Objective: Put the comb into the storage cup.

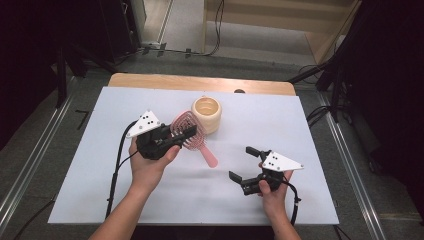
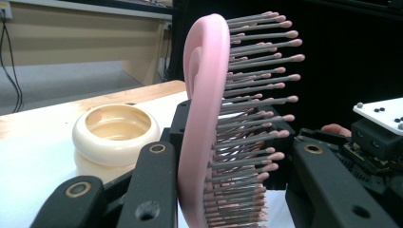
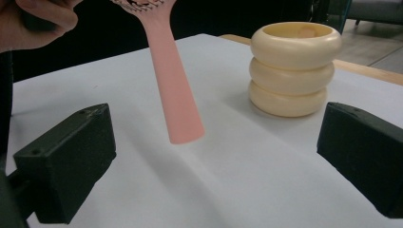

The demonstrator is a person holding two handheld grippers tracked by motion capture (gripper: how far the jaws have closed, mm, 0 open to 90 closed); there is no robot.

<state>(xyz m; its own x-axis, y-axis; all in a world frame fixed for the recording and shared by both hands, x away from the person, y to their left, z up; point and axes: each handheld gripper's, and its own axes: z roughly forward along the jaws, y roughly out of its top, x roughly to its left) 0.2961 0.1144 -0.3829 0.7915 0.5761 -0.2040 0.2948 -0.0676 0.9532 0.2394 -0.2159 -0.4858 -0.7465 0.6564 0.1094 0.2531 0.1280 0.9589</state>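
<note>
My left gripper is clenched on the head of a pink plastic hairbrush with grey bristles, lifted off the white table sheet, handle hanging toward 5 o'clock. A cream ribbed ceramic pot stands just beside it at 1 o'clock. My right gripper is released, jaws wide, nothing between them. Risk: the grip bears partly on springy bristles, so the brush could twist or slip; swinging it could knock the pot.

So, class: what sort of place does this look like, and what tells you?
Probably a lab or recording studio, not a home: a white-covered table ringed by black curtains, cables across the floor, and tracking-marker plates on the handheld grippers.
</note>
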